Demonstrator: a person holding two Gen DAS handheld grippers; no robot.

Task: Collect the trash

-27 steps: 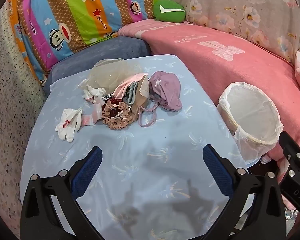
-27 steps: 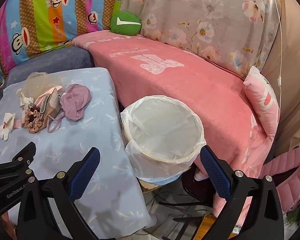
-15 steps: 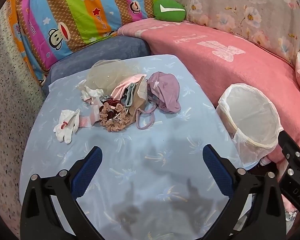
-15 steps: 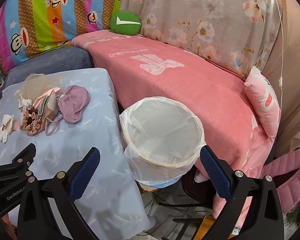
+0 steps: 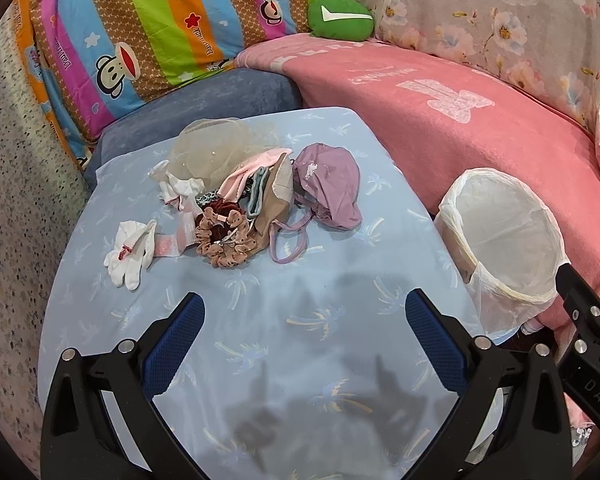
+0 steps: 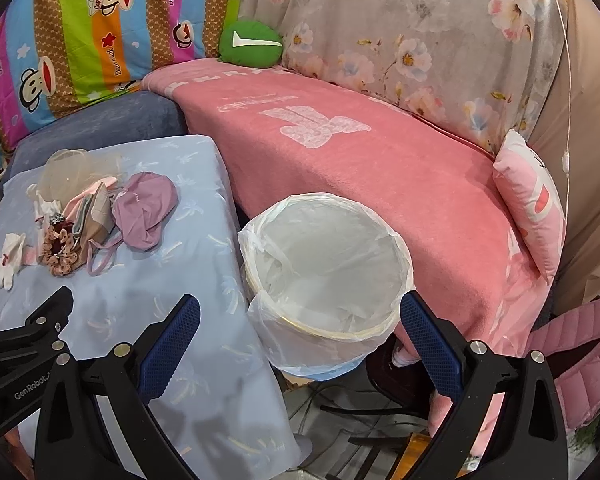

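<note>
A pale blue cloth covers the counter (image 5: 300, 320), with a pink sofa blanket (image 6: 380, 160) behind. Your left gripper (image 5: 300, 336) hovers over bare cloth, jaws spread wide and holding nothing. The trash pile (image 5: 236, 200) lies beyond it on the counter. Just beside the counter's right edge stands the lined bin (image 6: 328, 264), under your right gripper (image 6: 300, 336), likewise released.
</note>
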